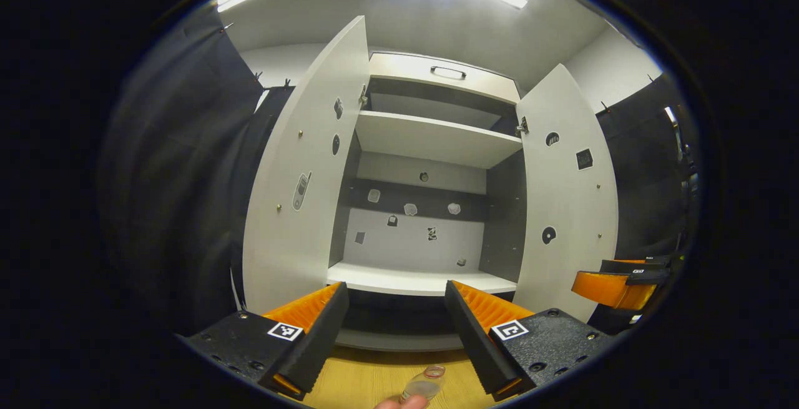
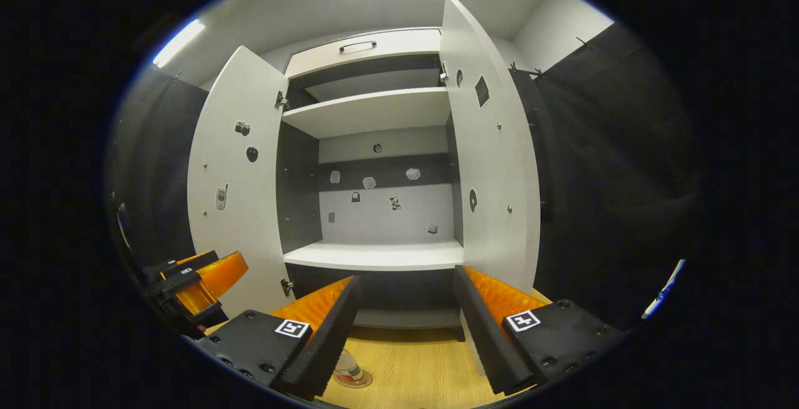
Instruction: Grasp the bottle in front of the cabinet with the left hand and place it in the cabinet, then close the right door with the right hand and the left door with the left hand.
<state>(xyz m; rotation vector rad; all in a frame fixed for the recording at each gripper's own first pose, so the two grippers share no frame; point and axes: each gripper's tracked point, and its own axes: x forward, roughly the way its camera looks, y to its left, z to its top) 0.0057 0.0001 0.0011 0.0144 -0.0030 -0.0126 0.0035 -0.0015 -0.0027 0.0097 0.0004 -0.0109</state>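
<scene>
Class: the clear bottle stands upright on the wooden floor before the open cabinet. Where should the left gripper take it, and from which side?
Probably the bottle's body below the cap, coming down from above and behind, the open left gripper straddling its round sides: it stands upright.
</scene>
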